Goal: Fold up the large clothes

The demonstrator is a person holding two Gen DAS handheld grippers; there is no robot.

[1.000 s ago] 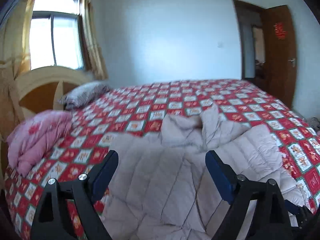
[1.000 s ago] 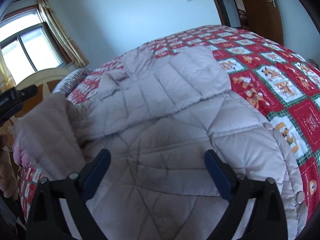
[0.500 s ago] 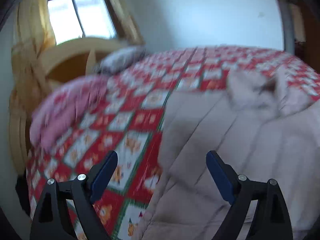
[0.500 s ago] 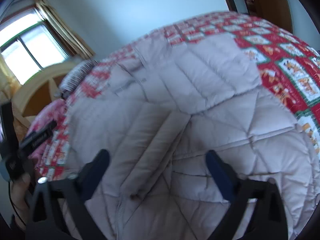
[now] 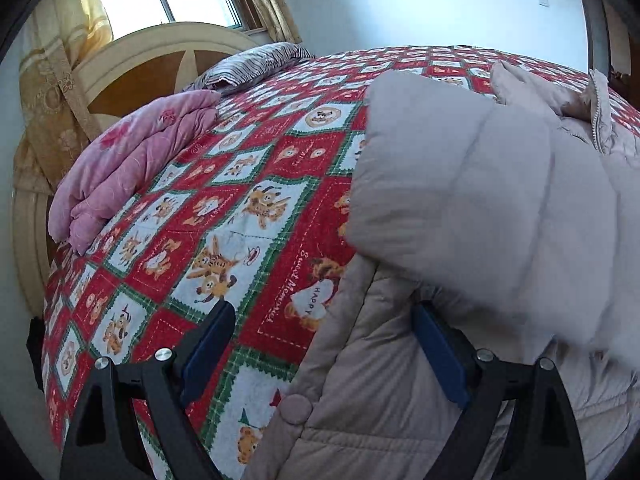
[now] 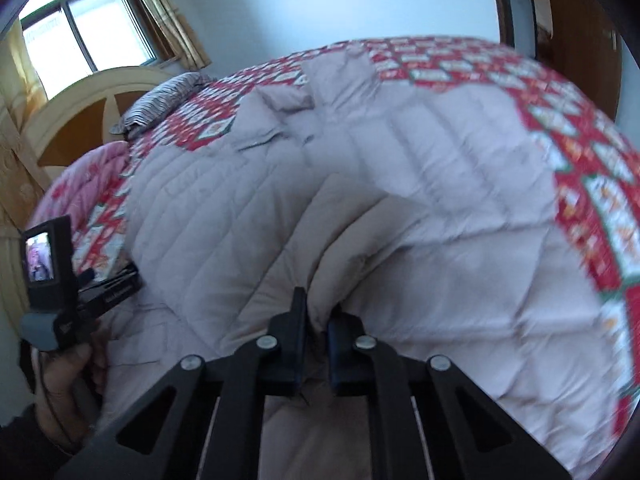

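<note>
A large pale grey-beige quilted puffer coat [image 5: 460, 200] lies spread on a bed with a red, white and green patterned cover [image 5: 224, 208]. A padded fold of it is raised over its left edge. My left gripper [image 5: 320, 336] is open and empty, just above the coat's left hem. In the right wrist view the coat [image 6: 420, 184] fills the middle. My right gripper [image 6: 318, 320] is shut on a raised ridge of the coat. The left gripper's body [image 6: 60, 280] shows at that view's left, at the coat's edge.
A folded pink quilt [image 5: 128, 168] and a striped pillow [image 5: 256, 64] lie by the curved headboard [image 5: 132, 68] under a window. A brown door [image 6: 576, 32] stands at the far right. The bed edge drops off at the near left.
My right gripper has gone from open to shut on a ridge of the coat. My left gripper has swung left and lower to the coat's left hem; a padded fold now rises beside it.
</note>
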